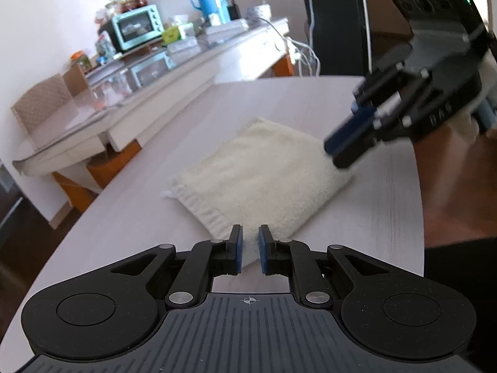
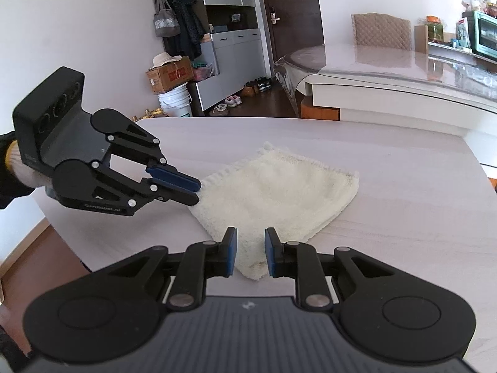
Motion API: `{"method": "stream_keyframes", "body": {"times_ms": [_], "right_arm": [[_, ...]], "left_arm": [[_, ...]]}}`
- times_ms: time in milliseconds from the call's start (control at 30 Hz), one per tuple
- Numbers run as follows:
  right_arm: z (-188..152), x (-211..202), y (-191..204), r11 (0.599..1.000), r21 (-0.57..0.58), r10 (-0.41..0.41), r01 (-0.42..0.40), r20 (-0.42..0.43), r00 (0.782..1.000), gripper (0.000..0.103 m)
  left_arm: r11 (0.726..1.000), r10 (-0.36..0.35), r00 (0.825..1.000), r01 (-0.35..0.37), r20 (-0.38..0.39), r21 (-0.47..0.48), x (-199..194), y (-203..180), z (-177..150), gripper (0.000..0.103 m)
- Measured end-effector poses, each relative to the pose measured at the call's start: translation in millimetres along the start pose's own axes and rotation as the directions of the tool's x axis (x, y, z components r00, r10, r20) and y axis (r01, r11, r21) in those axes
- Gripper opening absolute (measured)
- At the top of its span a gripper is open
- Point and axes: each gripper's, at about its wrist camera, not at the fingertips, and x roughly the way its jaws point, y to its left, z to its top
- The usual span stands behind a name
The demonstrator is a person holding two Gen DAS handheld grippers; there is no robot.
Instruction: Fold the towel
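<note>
Towel [image 1: 264,171] lies folded into a small thick square on pale wood-grain table [image 1: 139,233], roughly mid-table, w/ one ribbed hem edge facing the left side.

Handling, as a guess: soft terry, light, floppy, no stiffness; layers will slide on each other and sag if lifted by one point. Not fragile, not slippery on the pads. Best hold = pinch at corners or along the hem, catching all layers together, one corner per gripper so the fold stays square.

Left gripper [image 1: 250,248]: jaws narrowly apart, a near corner of the towel between the blue pads; pads don't look to be pressing it, so not a firm grip. From the right wrist view its tips sit at the towel's left corner [image 2: 198,188], about touching the cloth.

Right gripper [image 2: 250,253]: jaws a bit apart, another corner between the pads w/ clear gaps either side; not clamped. In the left view its tips look to be at the towel's right corner, but blurred.

Writing: "GenRobot.AI" on the left gripper's body, seen from the right wrist view. Cardboard box [image 2: 169,74] by the far wall has red print, too small to read.
</note>
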Motion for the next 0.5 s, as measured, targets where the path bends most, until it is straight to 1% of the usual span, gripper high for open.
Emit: {"method": "stream_keyframes", "body": {"times_ms": [67, 100, 167, 267, 300, 433, 467, 500], "right_arm": [[3.0, -1.4, 0.4, 1.000, 0.007, -0.017, 0.017, 0.018, 1.000, 0.022], [4.0, -2.2, 0.6, 0.999, 0.012, -0.034, 0.034, 0.025, 0.999, 0.024], [5.0, 0.0, 2.0, 0.997, 0.018, -0.078, 0.078, 0.024, 0.997, 0.025], [3.3, 3.9, 6.3, 0.992, 0.020, -0.126, 0.126, 0.021, 0.992, 0.026], [2.2, 4.5, 7.1, 0.991, 0.025, -0.133, 0.133, 0.024, 0.991, 0.026], [-0.2, 6.4, 8.5, 0.985, 0.054, -0.166, 0.164, 0.036, 0.986, 0.026], [-0.4, 8.2, 9.6, 0.981, 0.060, -0.185, 0.183, 0.034, 0.982, 0.028], [-0.1, 9.3, 10.7, 0.978, 0.064, -0.200, 0.197, 0.032, 0.979, 0.031]], "left_arm": [[0.999, 0.020, 1.000, -0.019, 0.008, -0.035, -0.7, 5.8, 5.0, 0.014], [0.999, 0.027, 1.000, -0.027, 0.004, -0.042, 1.0, 7.1, 7.1, 0.014], [0.998, 0.041, 0.999, -0.041, -0.012, -0.050, 9.4, 9.1, 11.3, 0.014], [0.997, 0.042, 0.999, -0.044, -0.029, -0.070, 20.5, 9.6, 13.2, 0.017], [0.996, 0.039, 0.999, -0.041, -0.035, -0.079, 22.1, 9.5, 13.4, 0.021], [0.991, 0.056, 0.997, -0.061, -0.047, -0.118, 26.3, 9.1, 12.5, 0.027], [0.989, 0.067, 0.996, -0.073, -0.052, -0.125, 26.3, 8.6, 12.4, 0.033], [0.988, 0.078, 0.995, -0.085, -0.058, -0.132, 26.3, 8.2, 12.3, 0.039]]}}
